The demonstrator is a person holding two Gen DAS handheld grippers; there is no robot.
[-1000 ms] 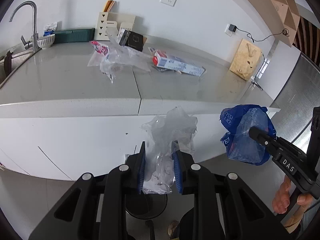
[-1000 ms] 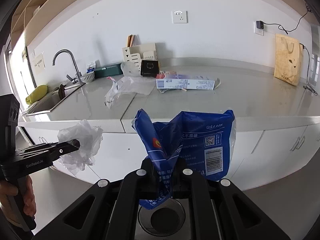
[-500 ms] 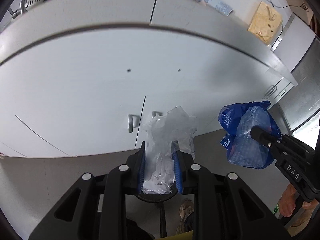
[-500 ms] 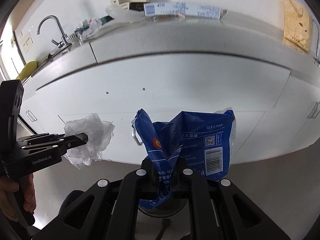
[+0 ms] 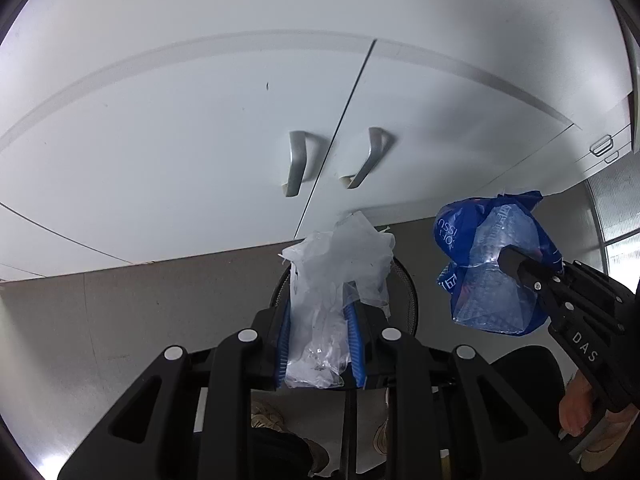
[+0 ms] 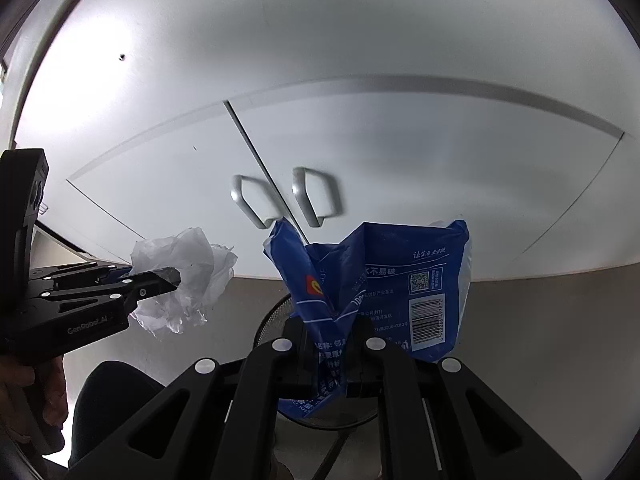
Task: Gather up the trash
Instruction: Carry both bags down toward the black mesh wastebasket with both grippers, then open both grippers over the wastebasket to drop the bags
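With both loads poised over the round black mesh bin (image 5: pixel 404 292), left gripper (image 5: pixel 318 344) clamps crumpled clear plastic film (image 5: pixel 340 264) — right gripper (image 6: pixel 334 356) pinches blue tissue wrapper (image 6: pixel 384 280). Drop-off step; next, release squarely above the rim.

- Our left gripper (image 5: pixel 320 344) is black, with blue-ribbed pads (image 5: pixel 282 344) and round silver screws.
- Our right gripper (image 6: pixel 328 344) is black; its side reads "DAS".
- We wear tan shoes (image 5: pixel 268 420).

Both grippers dropped from counter level to cabinet doors (image 5: pixel 224 128); mesh bin (image 6: pixel 272 320) now just below them.
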